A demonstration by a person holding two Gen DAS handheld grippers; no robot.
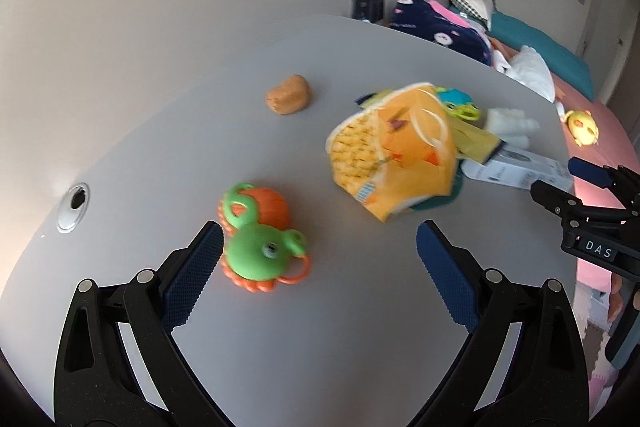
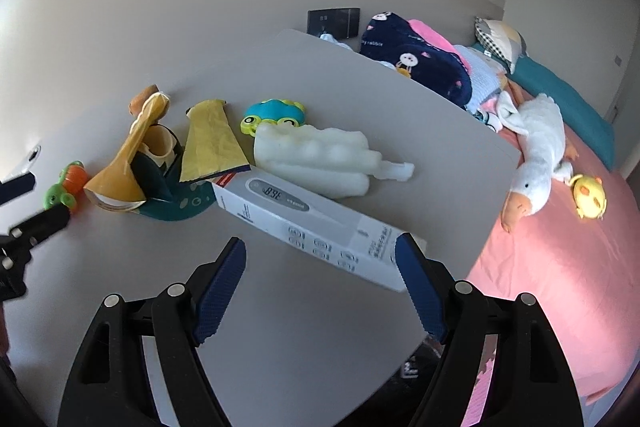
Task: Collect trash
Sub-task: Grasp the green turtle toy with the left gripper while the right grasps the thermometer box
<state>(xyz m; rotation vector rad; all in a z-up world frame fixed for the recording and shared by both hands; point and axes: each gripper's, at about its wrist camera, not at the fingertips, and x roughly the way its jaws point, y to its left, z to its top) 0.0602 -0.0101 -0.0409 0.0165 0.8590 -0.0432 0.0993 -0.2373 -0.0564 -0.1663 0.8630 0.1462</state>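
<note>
White thermometer box [image 2: 316, 227] lay flat on the grey surface [image 2: 280, 307], near its bed-side edge, just ahead of the right tongs [image 2: 320, 279], which gaped wide w/ nothing held, prob. lining up on it. Left tongs [image 1: 320, 267] also spread, empty, over a green-orange toy [image 1: 260, 247]; torn yellow wrapper [image 1: 392, 155] lay beyond.
</note>
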